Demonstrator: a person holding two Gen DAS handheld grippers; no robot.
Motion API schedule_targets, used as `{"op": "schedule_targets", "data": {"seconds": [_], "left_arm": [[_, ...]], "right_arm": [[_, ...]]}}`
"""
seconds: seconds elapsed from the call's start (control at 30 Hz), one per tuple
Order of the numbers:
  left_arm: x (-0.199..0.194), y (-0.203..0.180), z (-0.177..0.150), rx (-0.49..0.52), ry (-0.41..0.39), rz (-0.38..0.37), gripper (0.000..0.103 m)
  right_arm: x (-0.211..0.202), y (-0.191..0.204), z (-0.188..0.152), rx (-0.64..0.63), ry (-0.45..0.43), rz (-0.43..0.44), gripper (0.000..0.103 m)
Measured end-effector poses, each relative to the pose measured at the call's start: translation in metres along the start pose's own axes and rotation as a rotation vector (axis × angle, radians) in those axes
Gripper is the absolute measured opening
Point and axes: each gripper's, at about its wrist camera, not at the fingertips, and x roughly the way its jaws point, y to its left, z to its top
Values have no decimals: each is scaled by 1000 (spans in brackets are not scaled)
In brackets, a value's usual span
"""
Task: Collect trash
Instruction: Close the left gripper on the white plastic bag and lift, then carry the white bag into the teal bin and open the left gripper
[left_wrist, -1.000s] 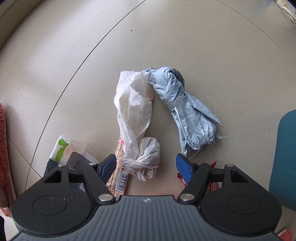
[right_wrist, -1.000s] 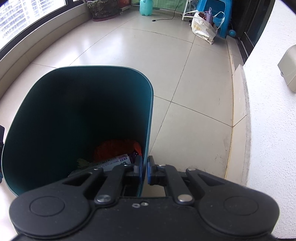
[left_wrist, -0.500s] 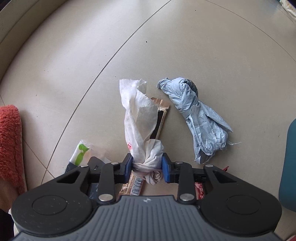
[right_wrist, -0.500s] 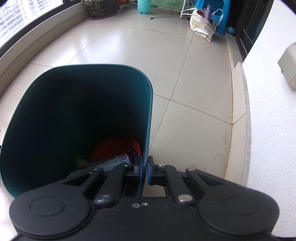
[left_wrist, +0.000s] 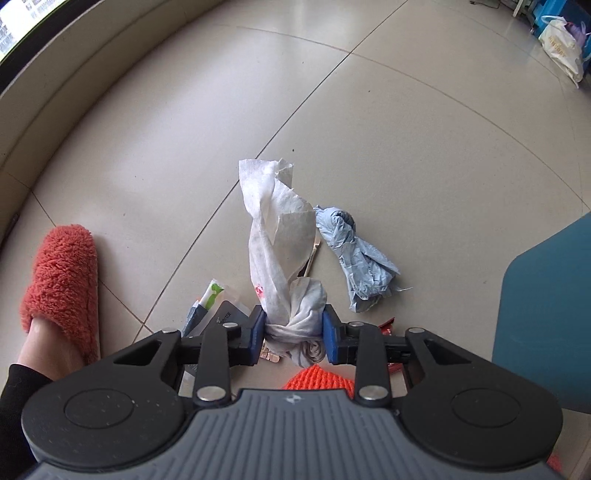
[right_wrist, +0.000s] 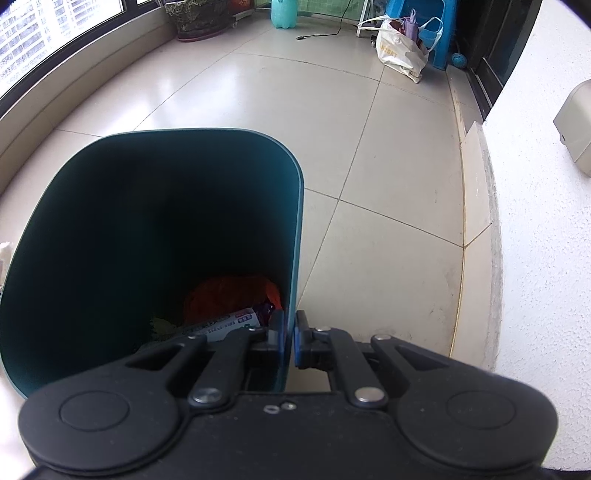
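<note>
Far left there's a fuzzy red slipper (left_wrist: 61, 284) on the tiled floor (left_wrist: 369, 122). Next over, the left tongs (left_wrist: 293, 334) are clamped tight on a knotted white tissue (left_wrist: 280, 258), lifted clear of the floor. A crumpled blue wad (left_wrist: 356, 258) lies on the tiles just right of it. The right tongs (right_wrist: 290, 341) are pinched shut on the rim of the teal bin (right_wrist: 147, 221), which has some trash inside.
</note>
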Motion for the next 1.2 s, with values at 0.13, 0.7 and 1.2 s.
{"op": "schedule_targets", "data": {"seconds": [0.13,0.7,1.2], "left_arm": [[-55,-11,-4,38,-39,-8,31],[-192,-133,3,310,-213,-187,31],[-137,-296,2,516,-41,-302,31]], "right_arm": [[1,-1,0,4,-2,1,4],[2,-6,-2,13,0,22,4],[3,-20,-2,42,0,66,6]]}}
